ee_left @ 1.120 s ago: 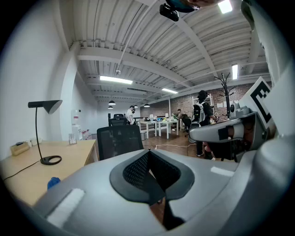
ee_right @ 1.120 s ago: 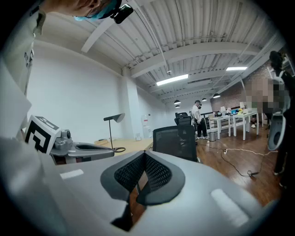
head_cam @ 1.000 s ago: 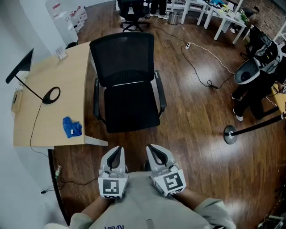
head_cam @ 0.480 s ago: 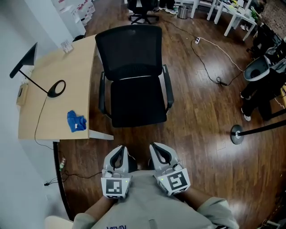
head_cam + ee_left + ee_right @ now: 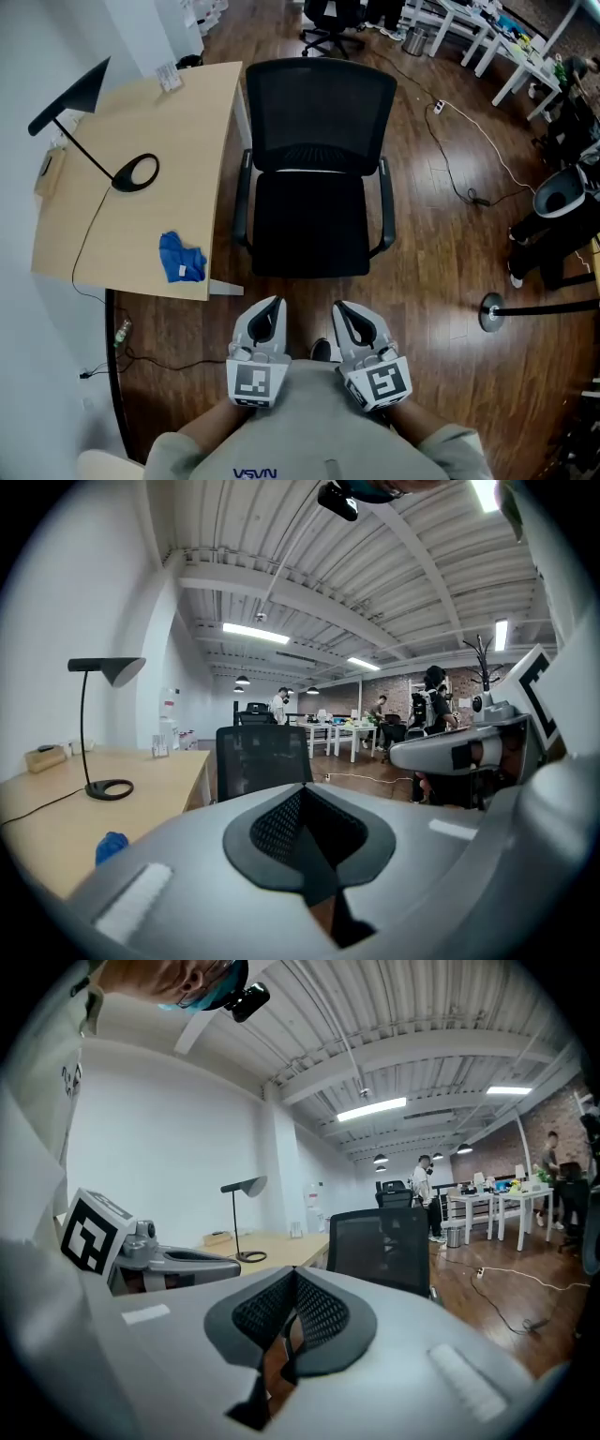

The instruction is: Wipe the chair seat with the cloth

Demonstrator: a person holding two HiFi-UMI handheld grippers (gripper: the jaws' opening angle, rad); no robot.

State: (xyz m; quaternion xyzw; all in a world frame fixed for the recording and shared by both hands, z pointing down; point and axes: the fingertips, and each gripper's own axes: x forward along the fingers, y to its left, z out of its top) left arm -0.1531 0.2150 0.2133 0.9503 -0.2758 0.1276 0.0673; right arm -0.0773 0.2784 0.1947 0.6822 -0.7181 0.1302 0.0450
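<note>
The blue cloth [image 5: 181,258] lies crumpled on the wooden counter [image 5: 141,112], near its front corner and just left of the black chair [image 5: 314,122]. It is well apart from both tools. The chair seat [image 5: 309,225] is bare and untouched, so the step in hand looks to be fetching the cloth. The left gripper [image 5: 271,309] and the right gripper [image 5: 344,311] are held side by side close to the person's body, below the seat's front edge. Each has its fingers pressed together on nothing. The left gripper is the nearer one to the cloth. It would do well to open its fingers wide before reaching the counter, then come down over the bunched middle of the cloth and pinch a thick fold, not a loose edge. It should also keep clear of the lamp cord [image 5: 94,234] that runs beside the cloth.
</note>
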